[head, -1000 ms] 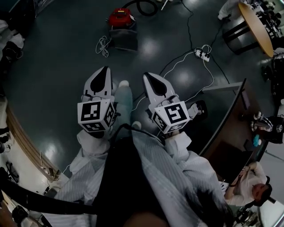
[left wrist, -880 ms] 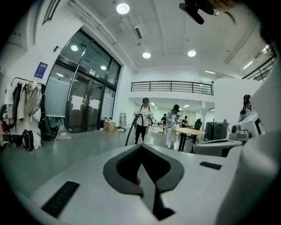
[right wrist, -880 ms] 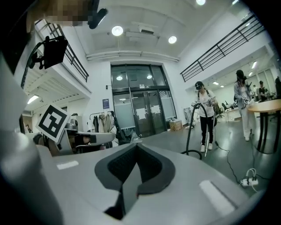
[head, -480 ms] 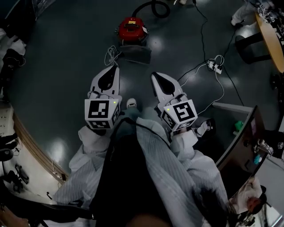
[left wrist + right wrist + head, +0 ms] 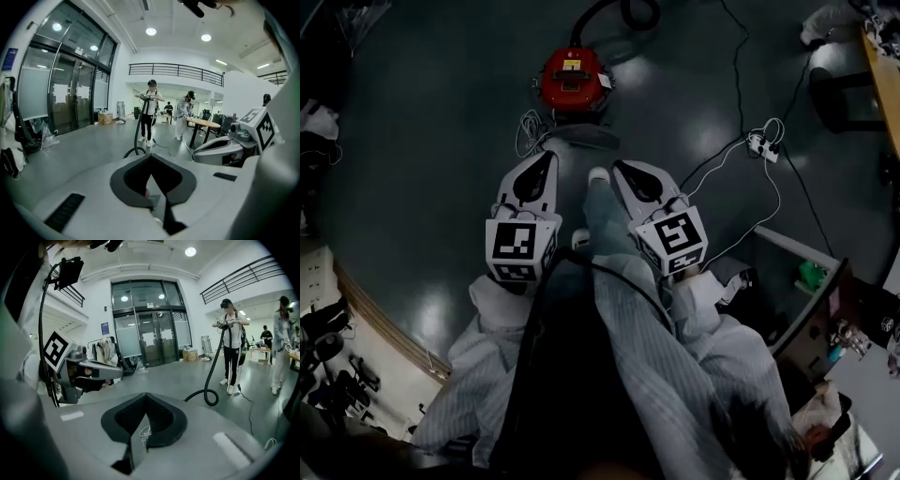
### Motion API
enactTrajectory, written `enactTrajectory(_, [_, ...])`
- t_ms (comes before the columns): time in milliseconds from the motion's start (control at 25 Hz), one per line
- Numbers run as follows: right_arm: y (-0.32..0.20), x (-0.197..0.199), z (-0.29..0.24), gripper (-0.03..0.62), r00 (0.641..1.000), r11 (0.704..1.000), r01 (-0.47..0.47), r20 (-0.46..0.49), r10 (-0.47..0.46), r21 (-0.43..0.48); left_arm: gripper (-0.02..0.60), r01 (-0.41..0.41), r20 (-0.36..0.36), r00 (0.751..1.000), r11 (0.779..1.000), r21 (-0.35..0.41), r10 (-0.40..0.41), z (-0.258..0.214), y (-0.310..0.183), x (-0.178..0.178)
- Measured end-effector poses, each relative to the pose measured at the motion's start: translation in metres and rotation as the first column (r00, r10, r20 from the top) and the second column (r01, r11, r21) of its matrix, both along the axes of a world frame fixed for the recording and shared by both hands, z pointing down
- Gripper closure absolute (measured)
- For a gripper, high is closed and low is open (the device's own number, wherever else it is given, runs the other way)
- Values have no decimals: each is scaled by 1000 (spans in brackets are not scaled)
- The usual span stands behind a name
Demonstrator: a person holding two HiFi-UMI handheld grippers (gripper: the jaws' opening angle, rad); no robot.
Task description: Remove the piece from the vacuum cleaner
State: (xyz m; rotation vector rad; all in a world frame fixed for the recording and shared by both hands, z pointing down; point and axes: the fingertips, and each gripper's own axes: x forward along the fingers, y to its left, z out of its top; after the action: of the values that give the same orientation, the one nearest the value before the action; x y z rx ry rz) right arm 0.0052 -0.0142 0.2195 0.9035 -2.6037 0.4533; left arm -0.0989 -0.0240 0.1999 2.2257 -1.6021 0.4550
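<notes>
The red vacuum cleaner [image 5: 572, 80] stands on the dark floor ahead of me, its black hose [image 5: 623, 13] curling off at the top edge. A grey flat part [image 5: 581, 137] lies against its near side. My left gripper [image 5: 542, 161] and right gripper [image 5: 628, 172] are held side by side just short of the vacuum, both shut with nothing between the jaws. The left gripper view shows its jaws [image 5: 151, 155] closed over open floor, and the right gripper view shows the same [image 5: 146, 395]. Neither gripper touches the vacuum.
A coiled white cord [image 5: 528, 127] lies left of the vacuum. A power strip [image 5: 761, 142] with cables lies to the right. A desk edge [image 5: 806, 281] stands at the right. My foot [image 5: 598, 176] is between the grippers. Two people [image 5: 151, 112] with a hose [image 5: 210, 380] stand far off.
I have walked toward the vacuum: it has come nearer and lower in the head view and now sits just beyond the gripper tips. Both grippers stayed shut and side by side.
</notes>
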Motion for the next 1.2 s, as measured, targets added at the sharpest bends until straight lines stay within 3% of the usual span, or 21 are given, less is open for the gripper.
enactTrajectory(200, [-74,-19,70,591,992,991,92,-78,-99,-93,578,-3,24,1000,994,-110,6,65,-81,-15])
enactTrajectory(360, [-116,-33,141,589,975,977,135,-153,-161,-164,578,-63,67,995,976,-209,79,136,-118,-26])
enactTrajectory(560, [-168,-43,259,586,938,966,178,-264,-225,-189,577,-185,94,970,931,-313,225,257,-162,-28])
enactTrajectory(720, [-166,-54,367,571,898,941,217,-325,-297,-260,569,-274,85,942,888,-369,326,348,-174,-35])
enactTrajectory(840, [-155,-61,433,507,842,917,286,-384,-378,-277,473,-335,101,908,849,-410,407,407,-182,-35])
enactTrajectory(960, [-148,-66,480,442,757,898,379,-483,-441,-226,436,-377,179,861,833,-405,477,445,-200,-30])
enactTrajectory(1080, [-138,-71,508,436,685,871,454,-551,-476,-189,433,-421,271,786,802,-423,555,475,-203,-23])
enactTrajectory(1200, [-145,-82,523,421,656,864,468,-581,-481,-187,433,-444,347,721,784,-434,600,496,-209,-27])
